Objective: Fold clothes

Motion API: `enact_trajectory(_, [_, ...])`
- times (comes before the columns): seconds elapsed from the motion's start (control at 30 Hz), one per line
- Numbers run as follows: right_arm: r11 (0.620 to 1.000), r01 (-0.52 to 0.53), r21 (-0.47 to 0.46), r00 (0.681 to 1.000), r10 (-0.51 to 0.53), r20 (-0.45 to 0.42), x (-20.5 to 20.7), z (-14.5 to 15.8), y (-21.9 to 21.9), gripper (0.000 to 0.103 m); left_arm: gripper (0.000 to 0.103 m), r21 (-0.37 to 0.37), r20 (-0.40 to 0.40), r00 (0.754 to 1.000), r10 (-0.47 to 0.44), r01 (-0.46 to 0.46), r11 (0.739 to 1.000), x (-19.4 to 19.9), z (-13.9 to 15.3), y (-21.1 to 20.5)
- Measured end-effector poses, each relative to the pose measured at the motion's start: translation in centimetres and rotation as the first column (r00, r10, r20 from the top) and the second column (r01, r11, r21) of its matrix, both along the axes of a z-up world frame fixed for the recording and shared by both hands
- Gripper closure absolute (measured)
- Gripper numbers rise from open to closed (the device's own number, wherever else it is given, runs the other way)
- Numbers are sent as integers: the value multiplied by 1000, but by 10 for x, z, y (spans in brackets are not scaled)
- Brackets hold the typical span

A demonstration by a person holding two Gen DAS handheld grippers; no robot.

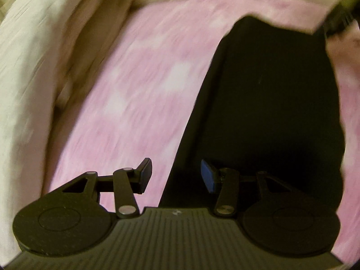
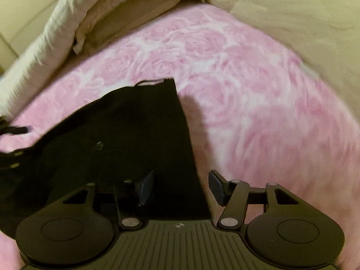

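A black garment [image 1: 270, 101] lies flat on a pink rose-patterned blanket [image 1: 139, 85]. In the left wrist view it fills the right half, and its left edge runs down between my fingers. My left gripper [image 1: 176, 175] is open and empty, straddling that edge. In the right wrist view the garment [image 2: 126, 135] lies left of centre, with its straight right edge between my fingers. My right gripper [image 2: 180, 187] is open and empty over that edge. A small button [image 2: 99, 145] shows on the cloth.
The pink blanket [image 2: 247, 94] covers a bed. Cream bedding and pillows [image 2: 56, 29] are piled along the far and left sides, and also show in the left wrist view [image 1: 33, 67]. A beige cover [image 2: 303, 18] lies at the right.
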State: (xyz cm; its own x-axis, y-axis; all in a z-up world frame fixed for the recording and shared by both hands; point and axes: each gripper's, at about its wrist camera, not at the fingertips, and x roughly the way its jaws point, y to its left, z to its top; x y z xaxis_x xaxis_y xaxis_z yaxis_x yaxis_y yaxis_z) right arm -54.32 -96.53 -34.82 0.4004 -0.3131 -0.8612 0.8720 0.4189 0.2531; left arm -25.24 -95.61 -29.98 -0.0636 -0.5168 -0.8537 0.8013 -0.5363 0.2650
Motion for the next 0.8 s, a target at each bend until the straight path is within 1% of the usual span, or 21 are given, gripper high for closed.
enact_trajectory(0.07, [999, 39, 11, 998, -40, 47, -12, -2, 9, 44, 59, -2, -40, 997, -60, 60, 998, -29, 2, -26])
enact_trajectory(0.13, [995, 91, 44, 991, -95, 93, -26, -8, 16, 43, 57, -2, -97, 988, -119, 119, 993, -57, 2, -53])
enact_trajectory(0.23, [984, 157, 80, 974, -168, 153, -43, -14, 24, 43, 55, -1, -131, 971, -198, 199, 980, -100, 0, -81])
enact_trajectory(0.3, [973, 208, 102, 955, -224, 193, -54, -17, 28, 43, 54, 19, -141, 961, -240, 245, 969, -123, -8, -101])
enact_trajectory(0.37, [966, 229, 123, 942, -251, 221, -59, -21, 30, 43, 55, 69, -157, 953, -260, 273, 960, -144, -17, -115])
enact_trajectory(0.4, [962, 239, 134, 935, -265, 235, -62, -24, 31, 43, 55, 90, -166, 949, -269, 286, 954, -149, -18, -116])
enact_trajectory(0.47, [953, 259, 156, 919, -293, 262, -67, -28, 34, 43, 59, 135, -164, 946, -279, 301, 944, -157, -23, -123])
enact_trajectory(0.5, [949, 269, 168, 911, -307, 275, -70, -30, 35, 43, 66, 149, -160, 946, -280, 304, 941, -157, -23, -123])
enact_trajectory(0.53, [944, 278, 179, 902, -320, 288, -73, -32, 36, 43, 78, 162, -157, 947, -282, 306, 938, -157, -23, -123])
enact_trajectory(0.6, [934, 296, 203, 883, -348, 314, -78, -37, 38, 43, 86, 148, -150, 941, -304, 325, 934, -151, -16, -115])
enact_trajectory(0.63, [928, 304, 214, 874, -362, 326, -80, -39, 40, 43, 89, 141, -149, 940, -307, 328, 934, -146, -12, -110])
enact_trajectory(0.73, [913, 326, 247, 844, -399, 360, -87, -45, 42, 43, 91, 126, -169, 934, -314, 336, 933, -133, -3, -102])
enact_trajectory(0.8, [913, 324, 246, 838, -398, 373, -83, -48, 39, 42, 91, 125, -188, 934, -303, 329, 936, -125, 1, -102])
